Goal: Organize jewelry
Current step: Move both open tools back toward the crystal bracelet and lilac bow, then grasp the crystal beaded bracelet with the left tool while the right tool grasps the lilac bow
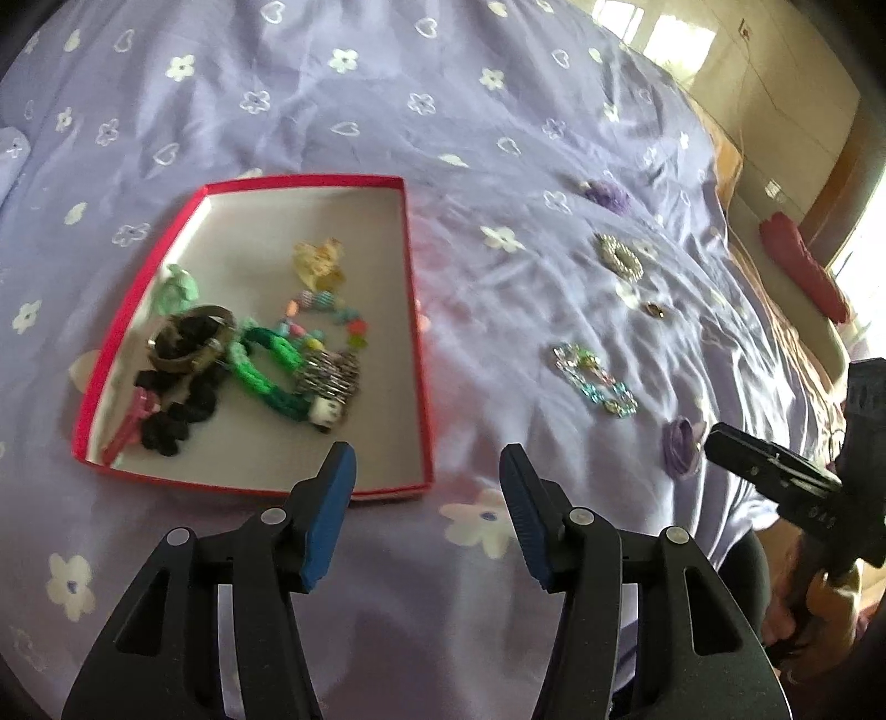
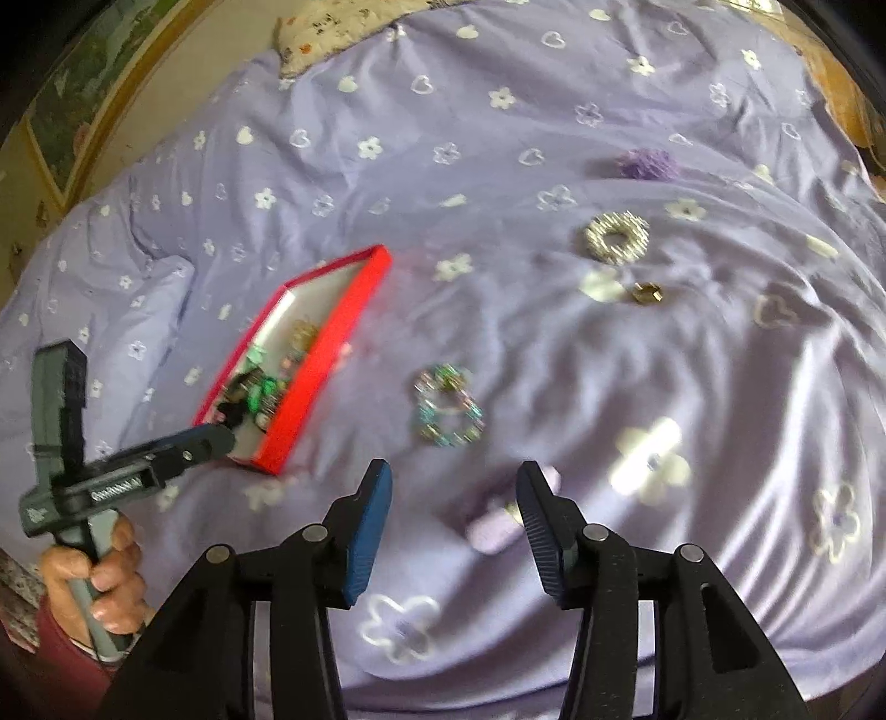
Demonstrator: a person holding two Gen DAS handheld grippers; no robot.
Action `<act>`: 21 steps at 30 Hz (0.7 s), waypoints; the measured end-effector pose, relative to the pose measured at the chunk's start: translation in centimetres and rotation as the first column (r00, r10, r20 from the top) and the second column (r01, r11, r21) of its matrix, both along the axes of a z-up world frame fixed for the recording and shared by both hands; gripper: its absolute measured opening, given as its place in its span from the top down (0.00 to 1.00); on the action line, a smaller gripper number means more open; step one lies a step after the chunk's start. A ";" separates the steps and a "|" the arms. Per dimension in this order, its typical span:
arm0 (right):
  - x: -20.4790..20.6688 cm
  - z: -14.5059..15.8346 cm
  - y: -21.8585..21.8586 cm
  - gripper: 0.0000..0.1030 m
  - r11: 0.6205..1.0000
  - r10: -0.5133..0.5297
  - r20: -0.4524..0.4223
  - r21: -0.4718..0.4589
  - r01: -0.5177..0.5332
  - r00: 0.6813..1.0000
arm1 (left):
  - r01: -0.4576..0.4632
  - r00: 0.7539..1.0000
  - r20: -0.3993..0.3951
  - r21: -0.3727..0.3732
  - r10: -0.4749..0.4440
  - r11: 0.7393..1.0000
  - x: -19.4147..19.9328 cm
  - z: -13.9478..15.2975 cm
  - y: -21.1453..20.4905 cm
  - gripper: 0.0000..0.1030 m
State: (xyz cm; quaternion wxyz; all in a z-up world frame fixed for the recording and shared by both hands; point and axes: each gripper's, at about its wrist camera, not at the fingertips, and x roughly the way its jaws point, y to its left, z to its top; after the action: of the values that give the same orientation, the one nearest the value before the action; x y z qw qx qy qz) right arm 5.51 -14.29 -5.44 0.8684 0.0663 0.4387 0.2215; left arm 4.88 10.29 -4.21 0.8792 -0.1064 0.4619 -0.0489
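A shallow red box point(image 1: 412, 310) lies on the purple bedspread and holds several pieces: a green bracelet point(image 1: 266, 371), a beaded string point(image 1: 326, 321), a dark bangle point(image 1: 188, 338) and black flowers. My left gripper point(image 1: 426, 471) is open and empty just in front of the box's near right corner. Loose on the bedspread lie a pastel crystal bracelet point(image 2: 446, 410), a silver ring-shaped piece point(image 2: 617, 235), a small gold ring point(image 2: 647, 292), a purple flower point(image 2: 645, 163) and a lilac piece point(image 2: 498, 526). My right gripper point(image 2: 454, 487) is open and empty, just above the lilac piece.
The flowered bedspread point(image 1: 387, 111) is wrinkled. A red cloth point(image 1: 803, 266) lies at the bed's right edge by a wooden wall. A patterned pillow point(image 2: 332, 33) lies at the far end. The red box also shows in the right wrist view point(image 2: 326, 354).
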 end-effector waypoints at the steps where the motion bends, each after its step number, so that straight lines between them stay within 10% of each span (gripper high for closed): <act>1: 0.1 -0.3 -0.1 0.53 1.000 -0.003 -0.007 -0.003 0.003 1.000 | 0.005 1.000 -0.002 0.002 -0.005 1.000 0.1 -0.1 -0.3 0.49; 9: 1.4 -2.0 0.0 0.53 0.999 -0.007 -0.035 -0.031 0.006 0.999 | 0.054 0.999 -0.010 0.019 -0.054 0.998 1.4 0.0 -3.0 0.43; 11: 1.6 -2.3 -0.2 0.63 0.999 -0.011 -0.033 -0.034 0.010 0.999 | 0.069 0.998 -0.013 0.022 -0.069 0.997 2.1 0.0 -3.8 0.43; 12: 1.7 -2.4 -0.4 0.86 0.999 -0.020 -0.034 -0.035 0.019 0.999 | 0.081 0.997 -0.015 0.026 -0.081 0.996 2.5 0.0 -4.4 0.43; 21: 2.2 -0.9 -3.9 0.88 0.994 -0.091 -0.002 0.056 0.091 0.996 | 0.184 0.981 -0.065 0.005 -0.184 0.983 6.9 -1.9 -9.6 0.43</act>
State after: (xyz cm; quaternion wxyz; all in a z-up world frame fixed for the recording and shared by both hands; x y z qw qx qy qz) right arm 7.72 -18.17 -6.32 0.8755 0.1103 0.4286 0.1940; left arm 11.80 0.67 -6.13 0.8562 -0.0599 0.4979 -0.1240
